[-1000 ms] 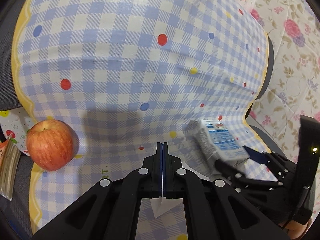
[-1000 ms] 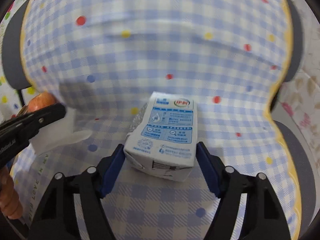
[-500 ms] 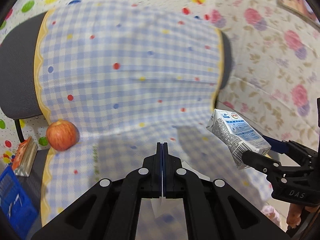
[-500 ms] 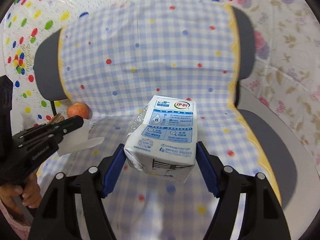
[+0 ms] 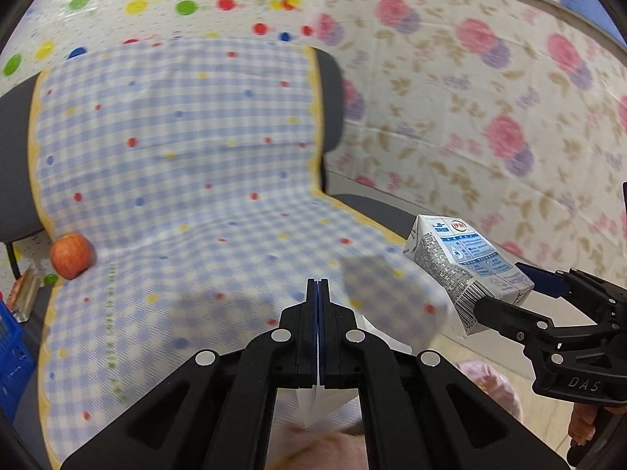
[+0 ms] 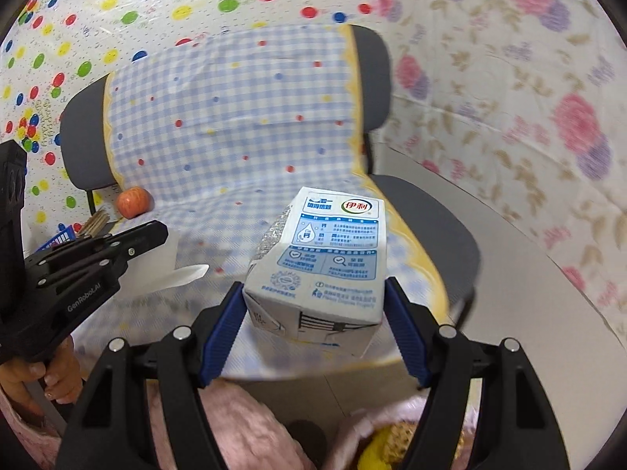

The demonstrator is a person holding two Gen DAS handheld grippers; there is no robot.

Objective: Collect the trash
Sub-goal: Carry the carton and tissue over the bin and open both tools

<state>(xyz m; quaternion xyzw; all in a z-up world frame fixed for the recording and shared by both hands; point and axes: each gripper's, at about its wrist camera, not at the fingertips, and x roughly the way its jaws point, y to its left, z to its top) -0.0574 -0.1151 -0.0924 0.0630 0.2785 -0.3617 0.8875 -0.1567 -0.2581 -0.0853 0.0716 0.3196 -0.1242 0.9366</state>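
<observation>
1. White-and-blue cardboard milk carton (image 6: pixel 319 264), creased and dented on its left face, clamped between blue ribbed pads (image 6: pixel 222 333) of right gripper (image 6: pixel 313 333); held in the air over front edge of seat.
2. Thin white paper scrap (image 5: pixel 313 403), folded to a point, pinched flat in fully closed left gripper (image 5: pixel 318 301); jaws pressed together.
3. Left wrist view only: barcode and grey printed side of carton (image 5: pixel 462 266), right gripper seen from the side at far right, blue plastic crate (image 5: pixel 11 356) at lower left edge.
4. Right wrist view only: printed top panel of carton with red-and-green logo, left gripper (image 6: pixel 156 235) from the side with paper scrap (image 6: pixel 172 270) jutting out, bare fingers (image 6: pixel 43 376) on its handle, pink fuzzy fabric (image 6: pixel 243 423) below.
5. Both views: dark grey chair (image 6: pixel 431 211) draped with soft blue-and-white checked cloth (image 5: pixel 176 156), dotted, yellow scalloped trim; round red apple (image 5: pixel 70 254) resting at left rear of seat.
6. Backdrop: glossy dotted sheet (image 6: pixel 117 11) to left, floral sheet (image 5: pixel 490 117) to right; both somewhat blurred.
</observation>
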